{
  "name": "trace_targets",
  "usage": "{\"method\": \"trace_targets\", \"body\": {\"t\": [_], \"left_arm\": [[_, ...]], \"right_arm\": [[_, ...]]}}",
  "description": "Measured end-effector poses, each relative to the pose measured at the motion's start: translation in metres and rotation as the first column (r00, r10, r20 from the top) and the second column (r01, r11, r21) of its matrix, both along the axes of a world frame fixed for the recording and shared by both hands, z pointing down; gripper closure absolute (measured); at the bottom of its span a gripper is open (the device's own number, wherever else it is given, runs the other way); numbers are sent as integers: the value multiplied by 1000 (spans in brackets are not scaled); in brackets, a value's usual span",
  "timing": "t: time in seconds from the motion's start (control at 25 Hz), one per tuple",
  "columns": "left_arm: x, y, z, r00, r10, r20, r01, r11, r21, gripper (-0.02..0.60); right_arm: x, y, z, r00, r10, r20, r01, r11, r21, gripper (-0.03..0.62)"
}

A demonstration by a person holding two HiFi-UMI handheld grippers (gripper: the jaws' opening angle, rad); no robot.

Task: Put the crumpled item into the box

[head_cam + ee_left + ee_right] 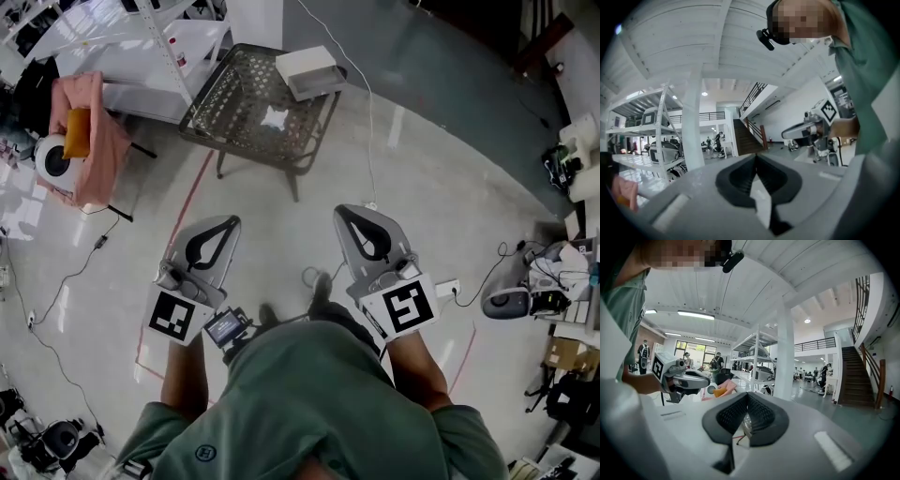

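Person's shoulders [319,412] face table [220,98] bearing crumpled item [274,117], long axis unclear.

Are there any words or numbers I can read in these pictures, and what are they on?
No words or numbers can be read.
Left square marker: black-and-white pattern, no letters.
Right square marker: the same.
Small screen: too small to read.
Round badge on the green shirt: too blurred.

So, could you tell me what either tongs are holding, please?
Nothing: left tongs and right tongs are shut and empty; the crumpled item lies on the table.
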State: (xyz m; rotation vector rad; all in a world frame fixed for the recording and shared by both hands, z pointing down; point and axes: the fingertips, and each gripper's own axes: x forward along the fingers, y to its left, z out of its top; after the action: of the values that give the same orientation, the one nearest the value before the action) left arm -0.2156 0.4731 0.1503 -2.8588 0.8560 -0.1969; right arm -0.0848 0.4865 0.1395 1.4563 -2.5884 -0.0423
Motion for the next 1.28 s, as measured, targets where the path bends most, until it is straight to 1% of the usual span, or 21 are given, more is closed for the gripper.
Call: {"method": "trace_targets", "body": {"t": [0.12,0.4,0.56,0.72,0.84,0.92,1.12,1.28], "left_arm": [[27,-11,1,1000,-27,13,27,1000,0,577],[76,-27,-6,991,-127,43,126,992,16,577],[89,-32,-7,983,-177,55,176,984,25,577],[93,-37,-6,978,-195,75,194,981,15,577],[92,-49,-3,978,-191,86,191,981,5,578],[91,-62,0,981,-176,86,176,984,2,578],[94,-102,4,992,-99,73,100,995,-4,577],[92,-136,-2,998,-34,52,33,999,9,577]], "right_arm": [[27,-17,2,1000,-28,11,28,1000,-1,588],[76,-45,1,991,-130,36,130,991,9,589],[89,-56,3,982,-183,46,183,983,14,589],[97,-65,4,979,-193,62,193,981,12,589],[98,-74,9,980,-185,68,186,983,-4,589],[97,-85,14,983,-173,65,174,985,-16,589],[95,-113,14,992,-110,54,111,993,-27,589],[90,-135,9,998,-52,33,53,998,-28,589]]}}
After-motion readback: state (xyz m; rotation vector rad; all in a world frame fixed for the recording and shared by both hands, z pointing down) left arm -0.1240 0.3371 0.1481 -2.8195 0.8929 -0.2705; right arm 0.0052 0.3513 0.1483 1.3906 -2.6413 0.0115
